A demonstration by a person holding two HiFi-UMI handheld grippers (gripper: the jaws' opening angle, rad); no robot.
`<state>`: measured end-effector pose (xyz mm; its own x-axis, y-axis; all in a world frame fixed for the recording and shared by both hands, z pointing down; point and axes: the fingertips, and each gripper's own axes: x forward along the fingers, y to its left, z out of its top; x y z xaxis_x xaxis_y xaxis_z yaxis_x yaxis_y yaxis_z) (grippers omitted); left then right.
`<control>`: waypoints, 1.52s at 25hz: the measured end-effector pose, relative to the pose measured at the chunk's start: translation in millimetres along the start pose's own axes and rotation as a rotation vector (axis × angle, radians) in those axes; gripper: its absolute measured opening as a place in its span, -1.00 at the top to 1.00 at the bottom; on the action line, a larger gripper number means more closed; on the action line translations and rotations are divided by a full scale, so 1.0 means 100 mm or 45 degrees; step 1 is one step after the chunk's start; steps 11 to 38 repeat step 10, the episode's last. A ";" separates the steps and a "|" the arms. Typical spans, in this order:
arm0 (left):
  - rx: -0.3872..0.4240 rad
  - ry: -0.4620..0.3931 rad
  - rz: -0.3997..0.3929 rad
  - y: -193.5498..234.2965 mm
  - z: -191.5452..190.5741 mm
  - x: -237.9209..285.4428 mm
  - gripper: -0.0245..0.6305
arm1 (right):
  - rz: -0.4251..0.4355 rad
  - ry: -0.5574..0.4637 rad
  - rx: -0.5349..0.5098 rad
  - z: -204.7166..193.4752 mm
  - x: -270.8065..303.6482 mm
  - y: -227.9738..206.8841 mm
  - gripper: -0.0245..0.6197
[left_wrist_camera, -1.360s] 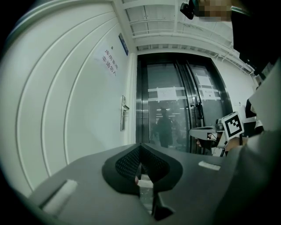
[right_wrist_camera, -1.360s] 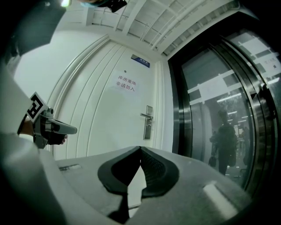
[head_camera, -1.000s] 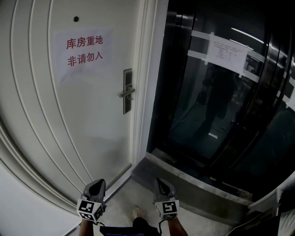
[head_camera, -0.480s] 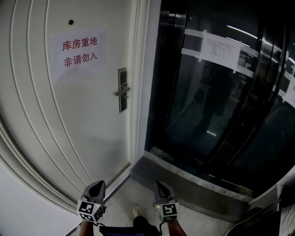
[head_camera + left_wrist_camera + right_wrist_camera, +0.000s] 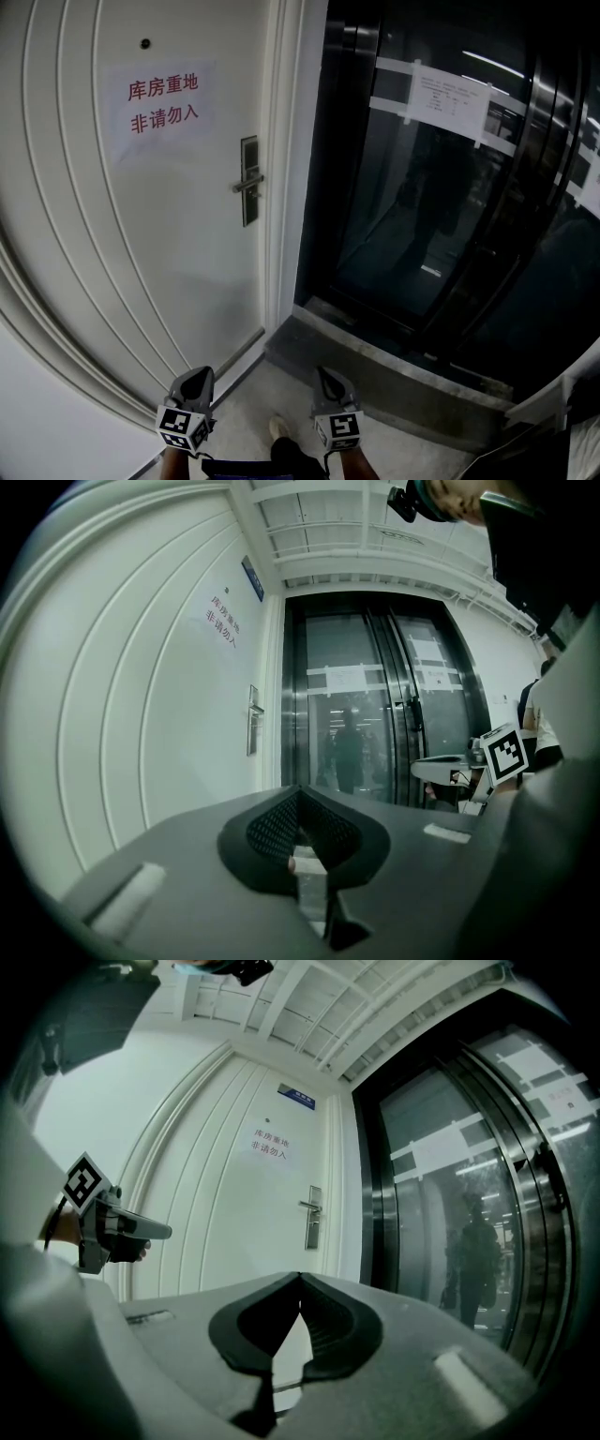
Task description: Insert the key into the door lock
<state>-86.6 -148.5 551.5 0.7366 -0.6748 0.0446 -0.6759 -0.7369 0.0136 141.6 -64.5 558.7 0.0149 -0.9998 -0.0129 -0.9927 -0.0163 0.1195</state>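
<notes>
- Two fingers (image 5: 267, 829) of the left gripper (image 5: 300, 797) are brought together at their tips. A small pale piece that looks like the key (image 5: 307, 869) is clamped between them, just behind the tips.
- Both fingers (image 5: 333, 1330) of the right gripper (image 5: 300, 1279) are closed tip to tip with nothing held. Only a pale background is seen through the gap below the tips.
- Both grippers are held level and side by side, low in the head view, each with a marker cube (image 5: 183, 424) at its rear.
- Between them, a shoe (image 5: 279, 429) is seen on the pale floor (image 5: 272, 389).
- The door lock (image 5: 249, 181), a dark upright plate with a lever handle (image 5: 246, 186), is set at the right edge of the white door (image 5: 169, 253). It is well apart from both grippers.
- A paper notice (image 5: 164, 103) with red characters is fixed to the door, up and to the left of the lock.
- Dark glass doors (image 5: 431, 225) stand right of the door frame, with a white sheet (image 5: 450, 94) taped across them.
</notes>
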 end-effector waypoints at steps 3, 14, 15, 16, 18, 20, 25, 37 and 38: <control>0.000 0.006 -0.004 0.00 -0.01 0.00 0.92 | -0.004 -0.008 -0.002 0.02 0.01 0.00 0.92; 0.000 0.014 -0.004 0.02 -0.01 0.02 0.92 | 0.004 0.004 -0.010 -0.04 0.05 0.01 0.92; 0.000 0.014 -0.004 0.02 -0.01 0.02 0.92 | 0.004 0.004 -0.010 -0.04 0.05 0.01 0.92; 0.000 0.014 -0.004 0.02 -0.01 0.02 0.92 | 0.004 0.004 -0.010 -0.04 0.05 0.01 0.92; 0.000 0.014 -0.004 0.02 -0.01 0.02 0.92 | 0.004 0.004 -0.010 -0.04 0.05 0.01 0.92; 0.000 0.014 -0.004 0.02 -0.01 0.02 0.92 | 0.004 0.004 -0.010 -0.04 0.05 0.01 0.92; 0.000 0.014 -0.004 0.02 -0.01 0.02 0.92 | 0.004 0.004 -0.010 -0.04 0.05 0.01 0.92; 0.000 0.014 -0.004 0.02 -0.01 0.02 0.92 | 0.004 0.004 -0.010 -0.04 0.05 0.01 0.92; 0.000 0.014 -0.004 0.02 -0.01 0.02 0.92 | 0.004 0.004 -0.010 -0.04 0.05 0.01 0.92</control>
